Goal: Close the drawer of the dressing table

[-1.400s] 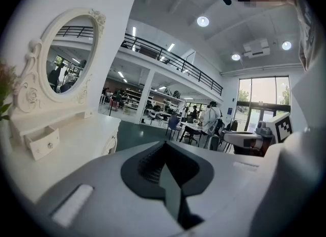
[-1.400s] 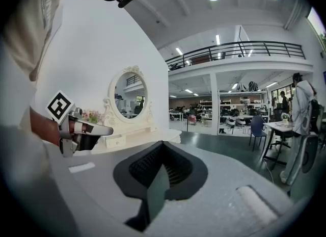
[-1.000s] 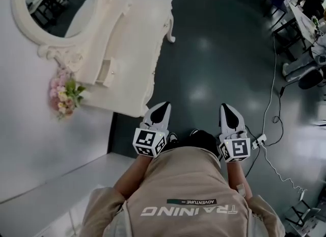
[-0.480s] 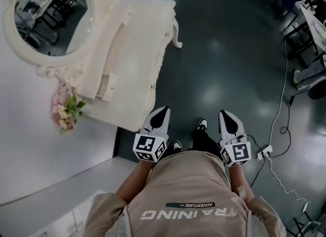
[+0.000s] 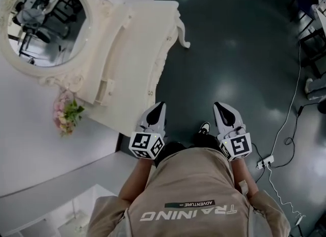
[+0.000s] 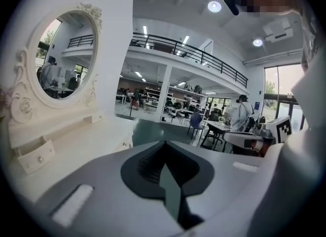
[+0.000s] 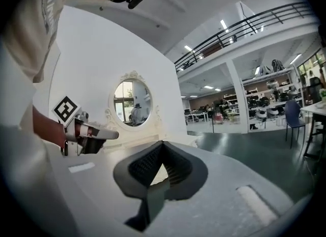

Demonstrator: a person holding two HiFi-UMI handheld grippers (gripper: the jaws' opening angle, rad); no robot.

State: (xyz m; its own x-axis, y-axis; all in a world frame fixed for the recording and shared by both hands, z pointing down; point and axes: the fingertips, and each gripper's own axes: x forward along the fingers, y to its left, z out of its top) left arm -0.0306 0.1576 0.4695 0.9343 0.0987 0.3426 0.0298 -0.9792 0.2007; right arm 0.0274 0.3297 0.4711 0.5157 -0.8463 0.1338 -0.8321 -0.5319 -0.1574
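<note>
Mezzanine (image 6: 188, 52) shows only in gripper views; left tongs (image 6: 164, 147), right tongs (image 7: 162, 145) pressed together.

L hand-held gripper (image 5: 159, 109) – jaws together | R hand-held gripper (image 5: 222, 109) – jaws together

We see a cream-white carved dressing table (image 5: 137, 52) with an oval mirror (image 5: 46, 24), standing against a white wall (image 5: 30, 124). Below the mirror frame, towards its left end, its small cream drawer (image 6: 36, 155) with a round knob juts partly out, still open.
</note>
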